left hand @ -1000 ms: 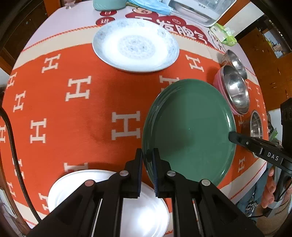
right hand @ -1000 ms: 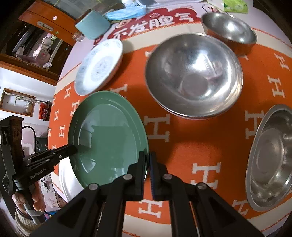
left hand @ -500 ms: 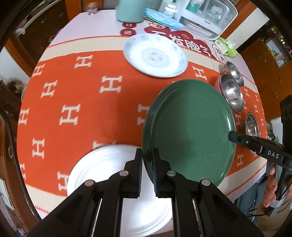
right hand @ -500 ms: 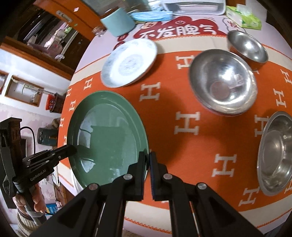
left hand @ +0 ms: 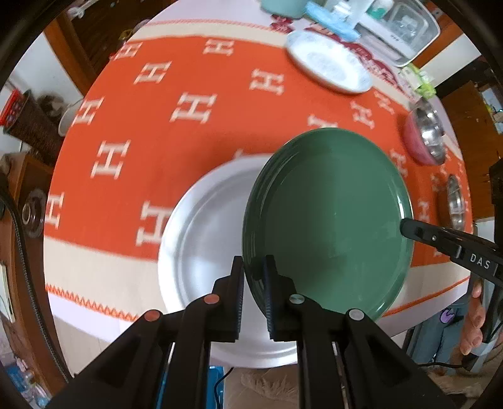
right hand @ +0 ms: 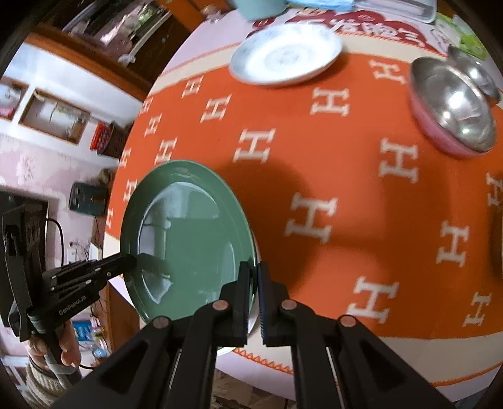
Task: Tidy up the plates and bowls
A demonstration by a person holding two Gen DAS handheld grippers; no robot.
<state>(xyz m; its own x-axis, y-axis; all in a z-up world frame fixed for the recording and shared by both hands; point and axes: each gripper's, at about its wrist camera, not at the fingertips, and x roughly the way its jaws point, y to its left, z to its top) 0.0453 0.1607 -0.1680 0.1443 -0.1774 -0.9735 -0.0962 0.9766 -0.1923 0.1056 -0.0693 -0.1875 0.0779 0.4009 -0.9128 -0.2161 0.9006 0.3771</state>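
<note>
Both grippers hold one green plate (left hand: 330, 214) by opposite rims, lifted above the table. My left gripper (left hand: 254, 277) is shut on its near rim in the left wrist view. My right gripper (right hand: 254, 283) is shut on the other rim of the green plate (right hand: 185, 239). A large white plate (left hand: 204, 239) lies on the table near its front edge, partly under the green plate. A white-and-blue patterned plate (left hand: 328, 61) sits at the far side; it also shows in the right wrist view (right hand: 284, 53).
An orange tablecloth with white H letters (left hand: 195, 107) covers the round table. A steel bowl nested in a pink bowl (right hand: 452, 107) sits at the right, with another steel bowl (right hand: 474, 72) behind it. A teal cup (left hand: 283, 4) and a dish rack (left hand: 405, 25) stand at the back.
Both grippers have carried the green plate toward the table's near left edge. It now hangs partly over the white plate. The bowls and patterned plate look farther away.
</note>
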